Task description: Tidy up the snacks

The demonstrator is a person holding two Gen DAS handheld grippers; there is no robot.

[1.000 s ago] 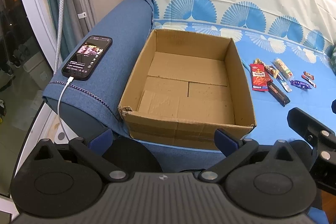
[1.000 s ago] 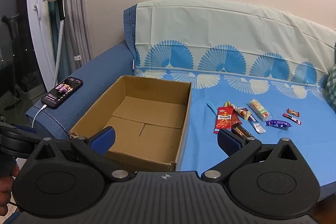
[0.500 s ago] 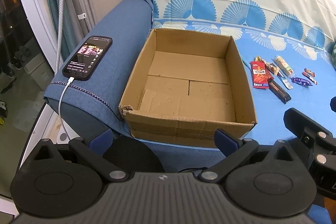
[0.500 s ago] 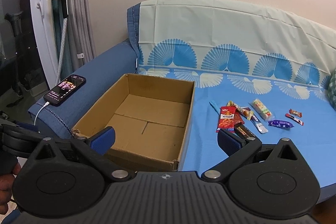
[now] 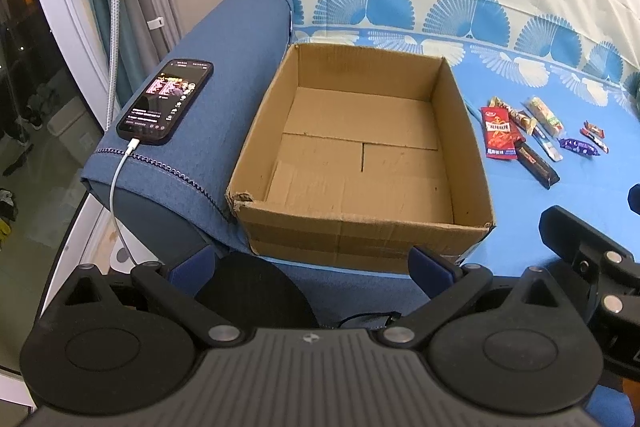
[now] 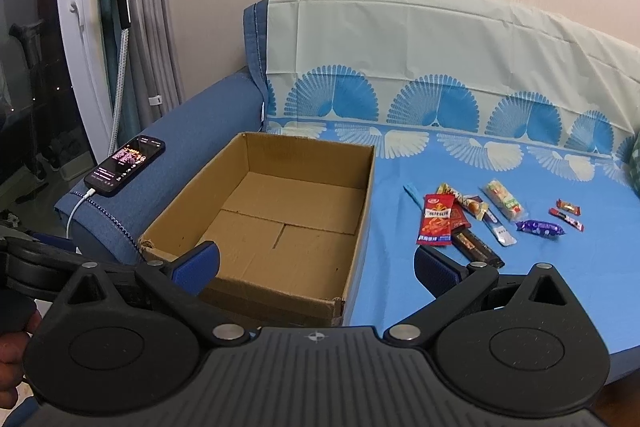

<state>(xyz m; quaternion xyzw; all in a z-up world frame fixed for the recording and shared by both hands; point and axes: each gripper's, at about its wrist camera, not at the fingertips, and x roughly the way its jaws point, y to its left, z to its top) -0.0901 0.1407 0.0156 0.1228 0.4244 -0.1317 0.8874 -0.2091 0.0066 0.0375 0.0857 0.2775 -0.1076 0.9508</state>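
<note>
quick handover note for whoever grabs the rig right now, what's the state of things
Left tool: open, empty, hovering at the near edge of the cardboard box.
Right tool: open, empty, hovering over the box's near right corner.
Box sits on the sofa, nothing inside.
Snacks lie on the blue cover right of the box: red packet, dark bar, purple candy and a few more.
Done: nothing packed. Left: move every snack into the box.

Brown cardboard box [image 6: 280, 223], red snack packet [image 6: 437, 221], blue fan-patterned sofa cover [image 6: 440, 163].
</note>
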